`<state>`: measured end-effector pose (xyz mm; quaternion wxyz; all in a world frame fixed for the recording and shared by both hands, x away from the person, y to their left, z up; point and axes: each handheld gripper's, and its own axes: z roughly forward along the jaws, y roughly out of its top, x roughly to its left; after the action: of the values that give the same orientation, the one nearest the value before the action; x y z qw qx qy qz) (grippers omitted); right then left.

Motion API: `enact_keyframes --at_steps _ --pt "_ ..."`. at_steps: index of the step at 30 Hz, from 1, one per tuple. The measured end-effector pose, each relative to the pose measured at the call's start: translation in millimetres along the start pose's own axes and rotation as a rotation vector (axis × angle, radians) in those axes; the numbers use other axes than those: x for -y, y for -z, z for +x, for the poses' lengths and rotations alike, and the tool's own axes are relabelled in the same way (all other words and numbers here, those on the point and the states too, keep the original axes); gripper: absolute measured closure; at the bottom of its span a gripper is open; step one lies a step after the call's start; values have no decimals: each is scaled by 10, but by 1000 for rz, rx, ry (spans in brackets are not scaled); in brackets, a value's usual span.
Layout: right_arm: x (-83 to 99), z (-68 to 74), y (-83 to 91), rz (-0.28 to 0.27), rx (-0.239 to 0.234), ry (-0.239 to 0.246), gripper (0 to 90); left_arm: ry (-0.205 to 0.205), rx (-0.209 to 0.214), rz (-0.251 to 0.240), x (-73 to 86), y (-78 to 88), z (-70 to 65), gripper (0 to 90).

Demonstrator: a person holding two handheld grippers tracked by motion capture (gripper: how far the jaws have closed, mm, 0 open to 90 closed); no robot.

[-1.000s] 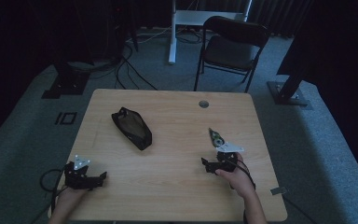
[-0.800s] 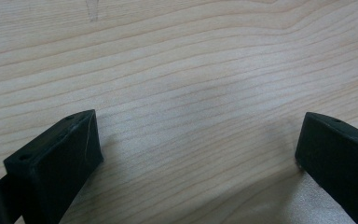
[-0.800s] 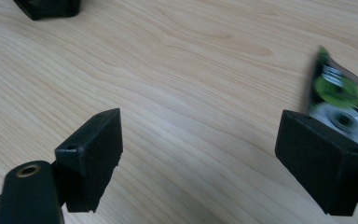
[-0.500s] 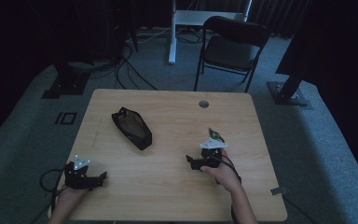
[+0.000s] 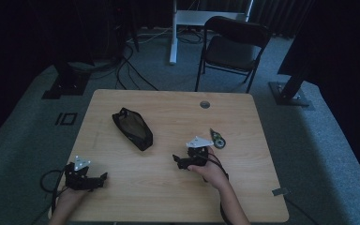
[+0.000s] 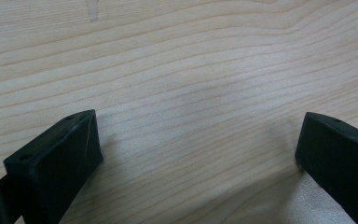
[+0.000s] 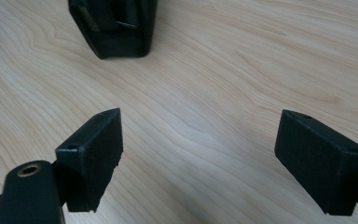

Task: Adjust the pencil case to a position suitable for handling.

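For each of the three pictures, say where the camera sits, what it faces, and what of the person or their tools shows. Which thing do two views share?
High view: above the near edge, facing forward and down on the table, both forearms entering below.
Left gripper view: on the left gripper, facing bare wood between open jaws.
Right gripper view: on the right gripper, facing the black pouch.
Shared: the pouch, in the high and right gripper views.

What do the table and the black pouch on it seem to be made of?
The table looks like pale wood or wood-look laminate with a smooth matte finish: grain lines run across it. The pouch looks like soft black fabric, perhaps mesh, since its sides sag; the dim light leaves the weave unclear.
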<state>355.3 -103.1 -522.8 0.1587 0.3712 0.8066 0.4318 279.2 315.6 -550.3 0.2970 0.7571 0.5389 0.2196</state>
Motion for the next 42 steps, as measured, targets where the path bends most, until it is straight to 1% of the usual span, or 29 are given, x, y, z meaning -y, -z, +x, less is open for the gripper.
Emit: enact_keyframes --at_steps 7,12,16,22,30,34,40,42 --pt "-67 128 -131 -5 -21 9 149 0 0 0 0 0 0 2" --pt "-141 225 -216 -21 -36 13 164 0 0 0 0 0 0 2" --pt "-213 298 -273 -38 -52 26 172 2 0 -1 0 -1 -1 2" --pt "-292 428 -398 -40 -72 55 192 2 0 -1 0 -1 -1 2" --pt "-320 514 -491 -57 -68 52 194 1 0 0 1 0 0 2" --pt "-354 564 -538 -61 -67 64 214 2 0 -1 1 0 -1 2" --pt "-422 624 -630 -79 -62 59 241 2 0 -1 0 0 -1 2" --pt "-436 643 -662 -81 -63 68 258 2 0 -1 0 0 -1 2"
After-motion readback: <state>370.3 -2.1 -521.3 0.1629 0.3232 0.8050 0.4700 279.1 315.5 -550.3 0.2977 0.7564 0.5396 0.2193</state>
